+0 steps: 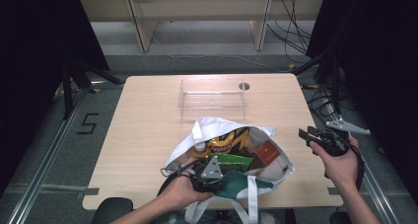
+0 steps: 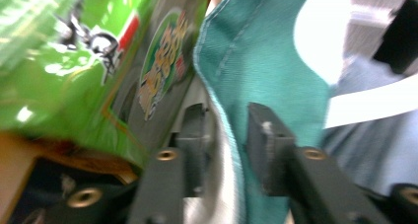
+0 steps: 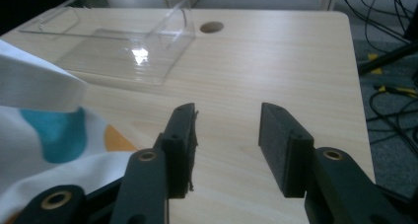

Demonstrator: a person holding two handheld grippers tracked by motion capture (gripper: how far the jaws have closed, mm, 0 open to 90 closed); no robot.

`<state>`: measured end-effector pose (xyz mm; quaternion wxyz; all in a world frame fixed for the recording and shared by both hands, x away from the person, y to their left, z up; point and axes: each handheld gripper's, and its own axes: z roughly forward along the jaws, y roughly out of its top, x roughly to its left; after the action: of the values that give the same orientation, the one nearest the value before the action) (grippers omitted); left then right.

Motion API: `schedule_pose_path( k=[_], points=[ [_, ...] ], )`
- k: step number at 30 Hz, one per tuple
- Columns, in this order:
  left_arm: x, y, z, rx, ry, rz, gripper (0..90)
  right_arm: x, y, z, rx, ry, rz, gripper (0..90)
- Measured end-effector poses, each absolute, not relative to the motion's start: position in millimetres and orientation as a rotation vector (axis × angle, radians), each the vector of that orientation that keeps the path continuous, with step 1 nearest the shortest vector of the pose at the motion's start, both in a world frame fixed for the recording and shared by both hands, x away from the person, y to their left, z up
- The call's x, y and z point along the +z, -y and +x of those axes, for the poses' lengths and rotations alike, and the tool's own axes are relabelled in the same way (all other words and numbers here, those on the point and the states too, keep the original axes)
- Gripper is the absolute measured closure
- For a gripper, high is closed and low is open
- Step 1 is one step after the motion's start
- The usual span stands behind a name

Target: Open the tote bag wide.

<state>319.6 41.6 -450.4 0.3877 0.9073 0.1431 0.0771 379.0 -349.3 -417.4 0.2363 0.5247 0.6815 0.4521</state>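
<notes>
A white tote bag point(image 1: 278, 170) with teal patches lies open on the near half of the table. Inside it are a green snack packet point(image 1: 231, 160), a yellow-and-black chip bag point(image 1: 227, 141), an orange box point(image 1: 266, 152) and a white-capped bottle point(image 1: 199, 147). My left gripper point(image 1: 223, 179) is at the bag's near rim. In the left gripper view its jaws point(image 2: 224, 115) stand apart, with the teal rim fabric point(image 2: 261, 51) loose between them and the green packet point(image 2: 74, 61) beside it. My right gripper point(image 1: 306, 135) hovers right of the bag, open and empty point(image 3: 226, 120).
A clear plastic container point(image 1: 212, 99) point(image 3: 123, 41) stands empty behind the bag, next to a round cable hole point(image 1: 244, 86) in the wooden table point(image 1: 143, 120). The table's right edge is near my right hand; cables and stand legs lie on the floor beyond.
</notes>
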Motion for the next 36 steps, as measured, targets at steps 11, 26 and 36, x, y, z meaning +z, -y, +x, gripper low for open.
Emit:
schedule_pose_path(
  k=[11,26,36],
  points=[
    [-389,-107,306,0.367,-0.466,2.073,56.1,-377,331,353,1.346,-1.91,1.297,72.9],
    [-362,-135,322,0.607,-0.464,1.974,52.9,-335,285,321,1.489,-2.037,1.031,65.9],
    [-373,-135,345,0.551,-0.479,2.092,72.3,-344,263,327,1.477,-2.13,0.984,65.4]
  ],
)
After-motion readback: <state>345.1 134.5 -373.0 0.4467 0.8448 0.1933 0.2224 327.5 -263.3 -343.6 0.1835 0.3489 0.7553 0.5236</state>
